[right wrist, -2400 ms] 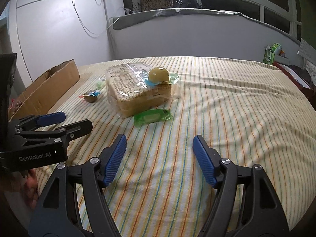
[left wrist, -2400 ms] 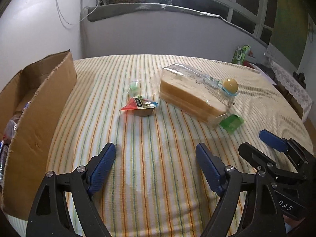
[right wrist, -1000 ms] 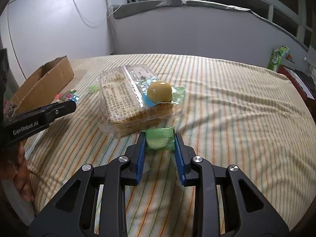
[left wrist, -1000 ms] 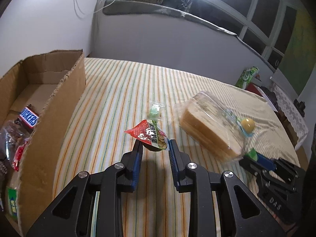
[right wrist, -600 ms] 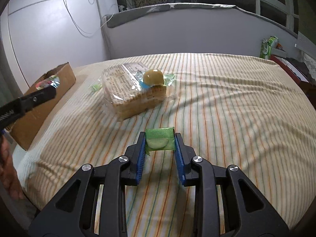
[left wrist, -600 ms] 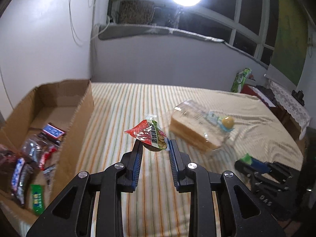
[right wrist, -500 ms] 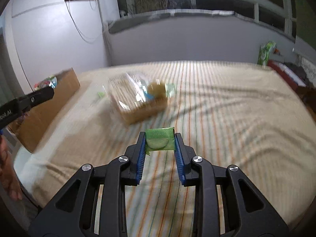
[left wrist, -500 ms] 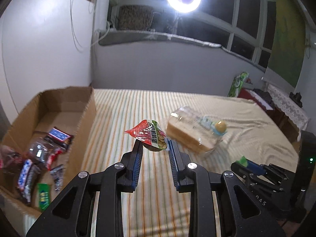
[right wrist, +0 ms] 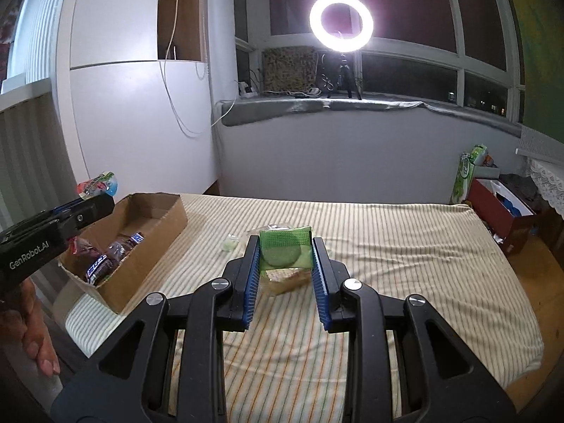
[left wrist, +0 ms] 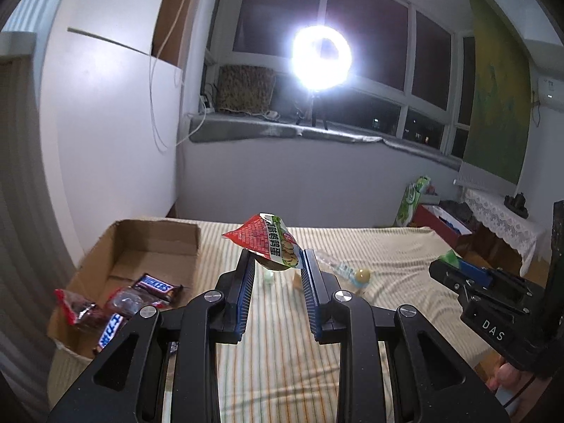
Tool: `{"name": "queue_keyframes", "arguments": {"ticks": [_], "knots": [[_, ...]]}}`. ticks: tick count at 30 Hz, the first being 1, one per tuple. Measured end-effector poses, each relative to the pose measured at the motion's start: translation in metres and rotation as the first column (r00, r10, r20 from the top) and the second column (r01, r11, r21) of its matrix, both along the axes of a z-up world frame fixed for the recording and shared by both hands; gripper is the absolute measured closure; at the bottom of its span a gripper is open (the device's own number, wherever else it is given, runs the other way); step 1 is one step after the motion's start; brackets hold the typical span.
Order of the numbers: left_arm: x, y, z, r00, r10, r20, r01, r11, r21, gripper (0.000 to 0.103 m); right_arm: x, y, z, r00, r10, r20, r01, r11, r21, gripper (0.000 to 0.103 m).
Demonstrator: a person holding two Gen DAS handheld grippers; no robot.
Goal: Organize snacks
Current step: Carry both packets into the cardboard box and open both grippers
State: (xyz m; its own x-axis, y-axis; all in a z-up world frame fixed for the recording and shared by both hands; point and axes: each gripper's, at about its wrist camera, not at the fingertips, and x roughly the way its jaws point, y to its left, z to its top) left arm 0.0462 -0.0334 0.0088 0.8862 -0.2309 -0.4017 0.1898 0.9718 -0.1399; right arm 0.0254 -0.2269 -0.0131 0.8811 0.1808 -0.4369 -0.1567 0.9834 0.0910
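The left hand-held gripper [left wrist: 275, 264] was raised above the striped bed [left wrist: 387, 246], its blue pads clamped on a small snack cup with a red and green foil lid [left wrist: 268, 243], which stuck up between the fingertips. To its left, at the edge of the bed, sat an open cardboard box [left wrist: 155, 236] holding Snickers bars [left wrist: 157, 286] and other dark wrapped snacks. The right hand-held gripper [right wrist: 286, 252] was likewise lifted over the bed, closed on a flat green packet [right wrist: 285, 252] held upright between its pads. Below and beyond that packet, a bag of sliced bread [right wrist: 285, 278] lay on the bed, mostly hidden by the packet and fingers, and a small pale green candy [right wrist: 229, 245] lay near it toward the box. In the left wrist view a round yellowish sweet [left wrist: 362, 275] rested on top of the bread bag. A lit ring light [right wrist: 341, 23] stood on the window sill behind.
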Motion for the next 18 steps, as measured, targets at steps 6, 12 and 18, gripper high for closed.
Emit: {"name": "queue_keyframes", "arguments": {"ticks": [6,12,18], "knots": [[0.0,0.0,-0.005,1.0,0.008,-0.01,-0.008,1.0,0.002,0.078,0.004,0.0,-0.01,1.0,0.006,-0.017,-0.006,1.0,0.012,0.075],[0.007,0.008,-0.018,0.999,0.016,-0.047,-0.016,1.0,-0.01,0.078,0.016,0.004,-0.026,0.999,0.012,-0.053,-0.011,1.0,0.019,0.075],[0.011,0.022,-0.026,0.998,0.023,-0.063,-0.025,0.999,-0.027,0.078,0.03,0.032,-0.032,0.995,0.049,-0.081,-0.05,0.999,-0.003,0.075]]}}
